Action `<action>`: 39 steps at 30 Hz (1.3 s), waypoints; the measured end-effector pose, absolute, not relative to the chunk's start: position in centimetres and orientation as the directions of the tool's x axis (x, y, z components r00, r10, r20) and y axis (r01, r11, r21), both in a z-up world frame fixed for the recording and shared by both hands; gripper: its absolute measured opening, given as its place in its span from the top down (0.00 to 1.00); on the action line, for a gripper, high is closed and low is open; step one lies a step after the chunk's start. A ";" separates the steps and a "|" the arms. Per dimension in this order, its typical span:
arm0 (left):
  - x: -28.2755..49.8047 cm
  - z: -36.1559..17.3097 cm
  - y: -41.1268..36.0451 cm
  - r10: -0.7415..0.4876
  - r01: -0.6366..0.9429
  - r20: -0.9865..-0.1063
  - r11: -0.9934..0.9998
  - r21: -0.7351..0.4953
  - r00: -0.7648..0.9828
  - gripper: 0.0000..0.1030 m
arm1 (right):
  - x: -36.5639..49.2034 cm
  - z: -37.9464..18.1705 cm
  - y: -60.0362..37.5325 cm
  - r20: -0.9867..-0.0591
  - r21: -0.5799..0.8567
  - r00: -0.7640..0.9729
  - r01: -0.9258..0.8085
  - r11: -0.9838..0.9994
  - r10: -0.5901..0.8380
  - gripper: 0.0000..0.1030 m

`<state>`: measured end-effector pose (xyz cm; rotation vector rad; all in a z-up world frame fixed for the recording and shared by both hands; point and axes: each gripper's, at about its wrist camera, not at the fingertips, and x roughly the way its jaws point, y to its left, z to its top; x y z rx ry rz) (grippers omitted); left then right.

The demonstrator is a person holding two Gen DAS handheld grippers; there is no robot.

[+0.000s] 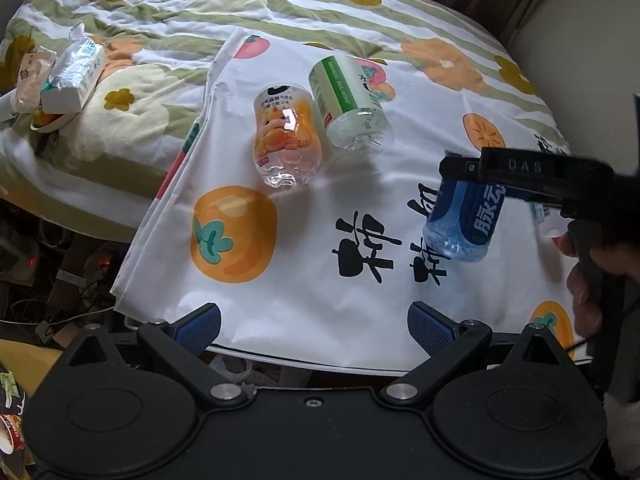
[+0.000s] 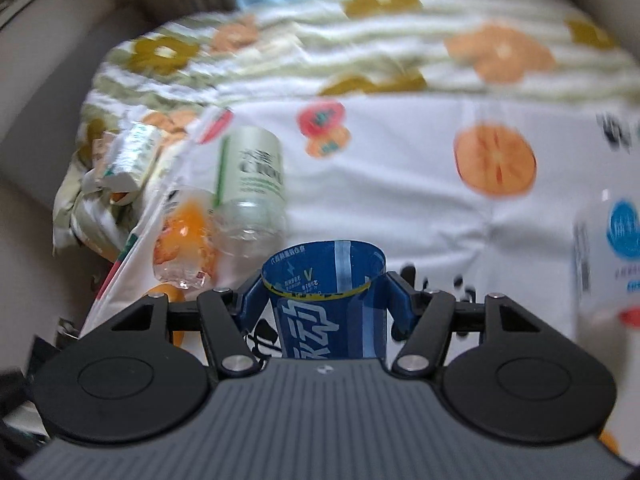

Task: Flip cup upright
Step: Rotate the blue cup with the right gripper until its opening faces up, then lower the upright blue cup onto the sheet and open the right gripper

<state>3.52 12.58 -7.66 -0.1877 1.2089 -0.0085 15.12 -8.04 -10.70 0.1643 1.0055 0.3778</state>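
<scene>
Right gripper (image 2: 325,304) is clamped on the blue cup (image 2: 326,280), left gripper (image 1: 314,326) spread wide, so I'd lower it straight, rim up, onto the cloth (image 1: 304,272) before letting go.

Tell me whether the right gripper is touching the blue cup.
Touching: the right wrist view shows the right gripper with both fingers pressed against the blue cup.

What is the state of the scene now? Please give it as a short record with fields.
held object: blue cup, cut from a bottle, open rim toward the right wrist camera
right gripper: shut on the blue cup
left gripper: open, holding nothing
other cups: orange cup and green-label cup, both upside down on the persimmon-print cloth
far right: white bottle with blue label, blurred
left of cloth: tissue pack
</scene>
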 end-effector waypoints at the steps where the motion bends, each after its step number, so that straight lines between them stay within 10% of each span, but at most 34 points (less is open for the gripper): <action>1: 3.6 -7.7 12.5 -0.107 -0.090 -0.929 0.985 -0.148 0.353 0.02 | 14.6 -10.8 -7.9 -0.775 0.284 0.503 -0.264 0.922 0.383 0.25; 33: 3.1 -9.0 10.1 -0.104 -0.055 -0.949 0.991 -0.125 0.297 0.02 | 8.2 -13.0 -8.8 -0.706 0.146 0.587 -0.425 0.893 0.395 0.27; 39: 2.9 -8.9 10.0 -0.099 -0.058 -0.948 0.991 -0.122 0.303 0.02 | 8.1 -12.9 -8.8 -0.707 0.139 0.597 -0.408 0.902 0.379 0.03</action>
